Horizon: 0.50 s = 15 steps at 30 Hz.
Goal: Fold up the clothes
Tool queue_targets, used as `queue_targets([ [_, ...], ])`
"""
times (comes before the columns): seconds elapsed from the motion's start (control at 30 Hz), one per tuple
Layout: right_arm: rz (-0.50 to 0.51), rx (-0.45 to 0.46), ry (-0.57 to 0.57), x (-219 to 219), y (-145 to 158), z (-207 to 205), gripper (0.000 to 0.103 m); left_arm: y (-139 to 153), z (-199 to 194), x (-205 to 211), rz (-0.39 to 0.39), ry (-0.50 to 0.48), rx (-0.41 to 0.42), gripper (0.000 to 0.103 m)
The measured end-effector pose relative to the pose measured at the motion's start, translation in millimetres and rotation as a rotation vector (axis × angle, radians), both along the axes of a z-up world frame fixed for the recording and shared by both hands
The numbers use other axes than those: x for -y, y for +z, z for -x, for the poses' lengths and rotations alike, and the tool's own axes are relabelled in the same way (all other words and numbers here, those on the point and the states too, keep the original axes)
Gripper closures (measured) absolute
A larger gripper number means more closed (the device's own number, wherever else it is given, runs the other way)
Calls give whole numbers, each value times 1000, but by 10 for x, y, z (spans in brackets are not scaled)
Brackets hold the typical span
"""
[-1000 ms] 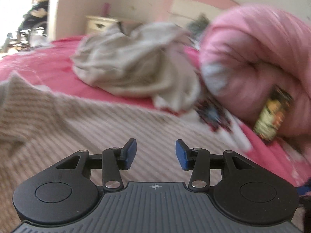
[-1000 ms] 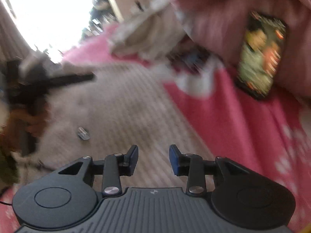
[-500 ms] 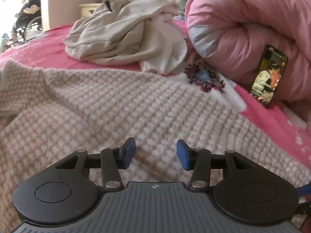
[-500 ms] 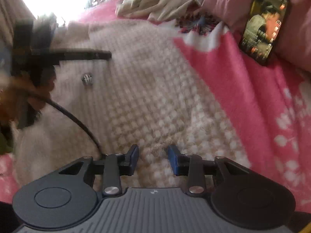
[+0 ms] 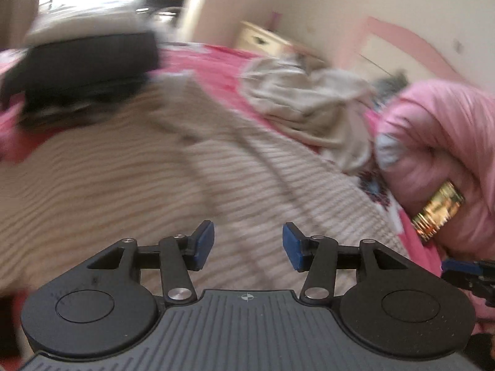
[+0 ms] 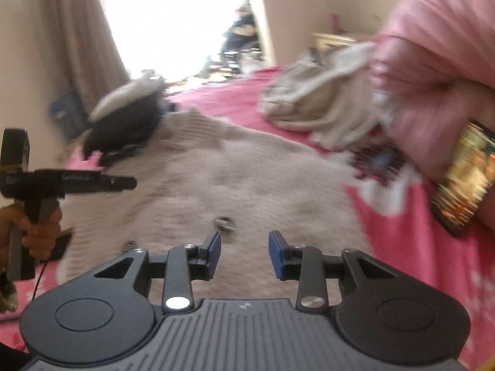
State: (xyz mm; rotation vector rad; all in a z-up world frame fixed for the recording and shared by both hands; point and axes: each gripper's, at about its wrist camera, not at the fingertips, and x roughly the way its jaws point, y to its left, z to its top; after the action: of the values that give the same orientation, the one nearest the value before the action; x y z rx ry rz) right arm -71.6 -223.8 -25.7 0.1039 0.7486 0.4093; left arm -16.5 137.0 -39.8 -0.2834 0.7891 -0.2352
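A beige knitted sweater [image 5: 130, 185] [image 6: 247, 170] lies spread flat on the pink bed, and a small metal button [image 6: 224, 224] shows on it. My left gripper [image 5: 248, 245] hovers over the sweater; its blue jaws are opening and nothing is between them. My right gripper [image 6: 244, 255] hangs above the sweater's near part, open and empty. In the right wrist view the left gripper [image 6: 130, 182] appears at the left edge, held by a hand [image 6: 40, 225]. Both views are blurred by motion.
A crumpled pile of beige clothes [image 5: 309, 108] [image 6: 315, 105] lies further back on the bed. A rolled pink duvet [image 5: 439, 130] [image 6: 433, 46] sits at the right with a lit phone [image 5: 437, 216] [image 6: 464, 182] leaning on it. A dark bundle [image 5: 83, 74] [image 6: 123, 130] lies at the sweater's far left.
Both grippers have lifted and rolled over the sweater. The left view has swung left, bringing the dark bundle into sight. The left jaws stand slightly wider.
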Motion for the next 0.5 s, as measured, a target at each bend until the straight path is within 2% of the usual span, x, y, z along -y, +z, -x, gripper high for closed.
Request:
queue_targets([
  [0.13,-55,-20,130,-410,-3,-104,67,-29,403,-453,-11,151,-62,53],
  [0.33,-109,-145,350,-1132,-158,-286,66,-163,972,-1115,-17,420,-129,52],
  [0.5,-115,-199,500,-1679,-285,-319,66,-290,1291,-1681,29,663,-142,46],
])
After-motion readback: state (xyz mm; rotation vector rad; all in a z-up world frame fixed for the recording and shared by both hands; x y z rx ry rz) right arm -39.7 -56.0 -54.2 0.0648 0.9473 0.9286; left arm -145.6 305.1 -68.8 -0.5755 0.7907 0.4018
